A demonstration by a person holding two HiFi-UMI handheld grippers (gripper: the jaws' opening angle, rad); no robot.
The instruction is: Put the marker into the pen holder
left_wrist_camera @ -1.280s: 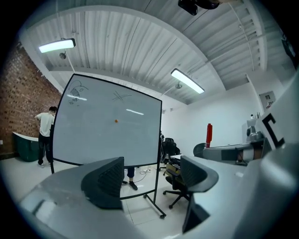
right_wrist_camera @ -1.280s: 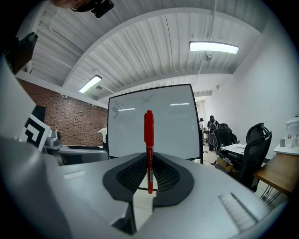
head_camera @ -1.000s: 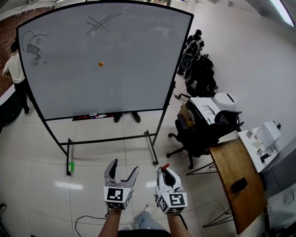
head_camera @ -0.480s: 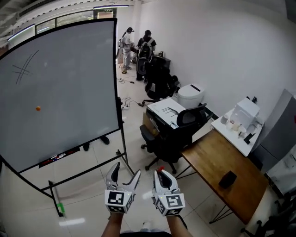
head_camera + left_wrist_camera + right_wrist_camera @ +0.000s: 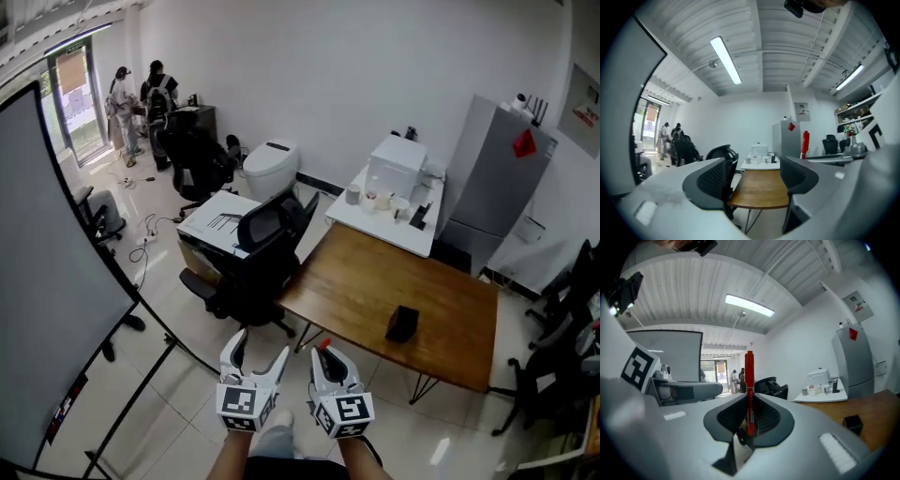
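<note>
my right gripper (image 5: 324, 352) pinches the red marker (image 5: 749, 380) upright. my left gripper (image 5: 258, 349) is closing its jaws, nothing between them. wooden desk (image 5: 366, 281) with black box (image 5: 402, 323) ahead.

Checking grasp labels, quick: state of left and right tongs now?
Left tongs: open, closing, nothing between them.
Right tongs: shut on marker.

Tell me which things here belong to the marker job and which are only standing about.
Job: red marker, clamped upright in the right hand-held gripper; black box on the wooden table, probably the pen holder.
Standing about: office chair, whiteboard, grey cabinet, white side table.
</note>
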